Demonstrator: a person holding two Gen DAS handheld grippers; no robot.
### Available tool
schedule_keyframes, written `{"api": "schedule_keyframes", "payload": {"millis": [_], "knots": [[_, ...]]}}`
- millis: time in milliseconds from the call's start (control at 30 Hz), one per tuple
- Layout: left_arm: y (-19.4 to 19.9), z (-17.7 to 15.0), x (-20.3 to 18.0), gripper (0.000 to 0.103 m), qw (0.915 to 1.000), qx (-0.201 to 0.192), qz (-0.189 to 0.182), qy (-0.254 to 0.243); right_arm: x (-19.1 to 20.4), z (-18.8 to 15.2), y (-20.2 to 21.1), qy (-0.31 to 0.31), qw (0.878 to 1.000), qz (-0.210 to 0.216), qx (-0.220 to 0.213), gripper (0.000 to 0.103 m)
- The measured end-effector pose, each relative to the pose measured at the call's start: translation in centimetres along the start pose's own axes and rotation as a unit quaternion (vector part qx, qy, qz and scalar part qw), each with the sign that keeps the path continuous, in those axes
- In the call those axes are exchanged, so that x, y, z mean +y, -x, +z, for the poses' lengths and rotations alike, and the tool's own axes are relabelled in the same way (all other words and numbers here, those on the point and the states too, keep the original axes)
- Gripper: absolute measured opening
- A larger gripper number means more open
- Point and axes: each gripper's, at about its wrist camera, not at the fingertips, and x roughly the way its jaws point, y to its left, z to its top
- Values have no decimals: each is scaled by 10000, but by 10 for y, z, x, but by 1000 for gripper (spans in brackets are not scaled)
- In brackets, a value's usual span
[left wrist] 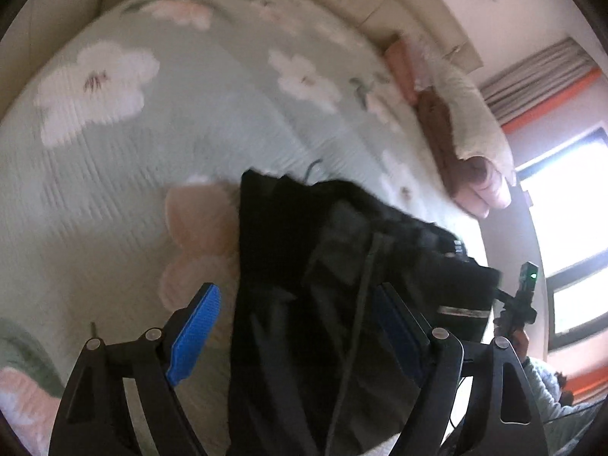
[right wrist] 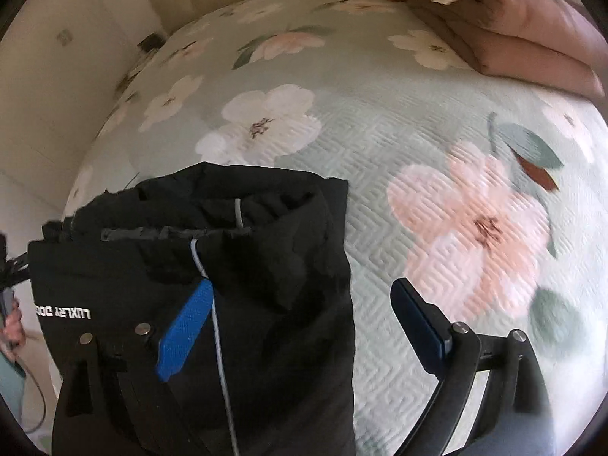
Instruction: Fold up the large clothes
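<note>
Garment: one black garment [right wrist: 247,304] is lying folded on the bed, near the edge closest to both cameras; it is showing a pale drawcord running down its middle, a grey band across the top fold and white mirrored lettering on the flap toward its left side in the right wrist view.
Garment look: the cloth is sitting in bulky, rumpled layers, with the upper edge rolled over.
Left claw: the left claw [left wrist: 300,326] is standing wide, its two blue pads hanging above the garment, one off the cloth's left edge and the other over it; nothing is being pinched.
Right claw: the right claw [right wrist: 304,323] is gaping wide too, one blue pad hovering over the drawcord and the other out over the bare bedspread, gripping nothing.
Bed: one bed is carrying a pale green quilted bedspread [right wrist: 380,144] printed with large white and pink flowers.
Bedding: one folded pink-brown quilt [right wrist: 532,38] is lying at the far right corner, with a cream fleecy piece on top of it.
Room: cream walls are surrounding the bed; one bright window [left wrist: 570,209] with a grey and orange curtain is showing on the right of the left wrist view.
</note>
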Motion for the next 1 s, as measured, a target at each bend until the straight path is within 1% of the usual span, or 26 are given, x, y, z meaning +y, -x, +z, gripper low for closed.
{"api": "schedule_keyframes", "payload": {"millis": [33,100,167,233,267,300,333,367,400,433,500,567,600,633,700,733,767,800,867,933,1000], "knots": [[-6,1,4,84,10000,48,-37,66,-1,3,-4,58,9999,100,5,96],[-18,6,13,84,9993,102,-252,253,-2,9,-14,116,9996,247,42,96],[-28,9,17,84,9986,146,-390,332,-5,15,-29,57,9987,463,185,96],[-41,10,18,83,9970,286,-572,431,-3,16,-37,81,9972,682,280,73],[-41,10,14,83,9977,189,-539,358,0,15,-37,160,9971,685,286,46],[-36,7,6,65,9994,-6,-329,134,5,12,-34,308,9980,512,225,32],[-33,6,-1,20,9999,-65,-82,-42,12,7,-25,550,9982,216,61,30],[-29,3,-11,10,9994,-62,233,-257,17,2,-16,665,9978,1,-82,26],[-23,0,-17,11,9983,-171,432,-362,19,-1,-9,697,9973,-118,-173,23],[-9,-6,-28,10,9962,-382,586,-526,22,-6,7,690,9967,-262,-339,23],[12,-10,-40,10,9943,-597,640,-615,25,-9,30,647,9952,-451,-585,20],[39,-6,-55,10,9920,-872,577,-705,32,-4,59,752,9906,-751,-860,19],[49,0,-63,10,9904,-989,559,-782,36,1,68,816,9883,-867,-957,19],[59,12,-73,10,9881,-1134,532,-888,40,13,81,904,9845,-975,-1141,19],[67,31,-87,10,9841,-1367,494,-1023,45,35,92,960,9798,-1113,-1356,19],[68,43,-93,10,9812,-1495,537,-1096,48,52,94,988,9756,-1249,-1514,19],[64,55,-98,10,9781,-1618,641,-1143,49,61,92,991,9736,-1310,-1583,19],[57,67,-96,10,9773,-1672,712,-1085,49,76,82,955,9724,-1393,-1610,19],[32,83,-82,10,9795,-1573,938,-842,47,94,54,888,9740,-1502,-1442,19],[-8,91,-54,10,9846,-1210,1180,-437,42,104,10,779,9792,-1539,-1069,19],[-44,89,-26,10,9875,-807,1345,-147,35,104,-37,732,9825,-1600,-615,19]]}}
